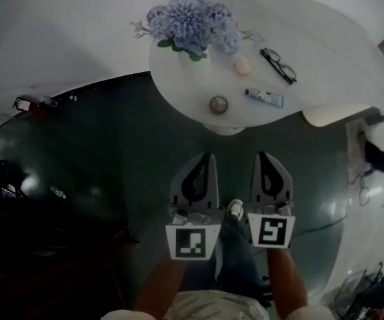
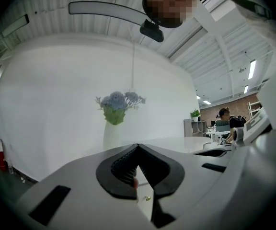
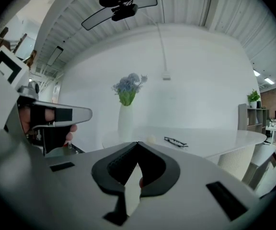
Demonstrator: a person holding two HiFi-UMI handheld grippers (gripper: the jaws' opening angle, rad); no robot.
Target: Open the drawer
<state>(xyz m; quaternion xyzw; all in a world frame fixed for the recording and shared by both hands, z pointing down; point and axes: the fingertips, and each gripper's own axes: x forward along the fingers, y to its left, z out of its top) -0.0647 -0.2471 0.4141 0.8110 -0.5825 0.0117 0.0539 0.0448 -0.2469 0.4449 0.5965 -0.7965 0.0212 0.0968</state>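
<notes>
No drawer shows in any view. In the head view my two grippers are held side by side over the dark floor, short of a white round table point(image 1: 332, 52). My left gripper point(image 1: 209, 156) is shut, its tips meeting with nothing between them, as the left gripper view point(image 2: 138, 145) also shows. My right gripper point(image 1: 264, 155) is shut and empty too, tips together in the right gripper view point(image 3: 138, 143). Both point toward the table and a white vase of blue flowers point(image 1: 191, 25). The left gripper's body point(image 3: 47, 115) appears at the left of the right gripper view.
On the table lie black glasses point(image 1: 278, 66), a small tube point(image 1: 264, 97), a round dark-topped object point(image 1: 219, 104) and a pale rounded object point(image 1: 243, 65). A red fire extinguisher point(image 1: 28, 105) sits by the wall at left. Cables lie on the floor at right point(image 1: 362, 172).
</notes>
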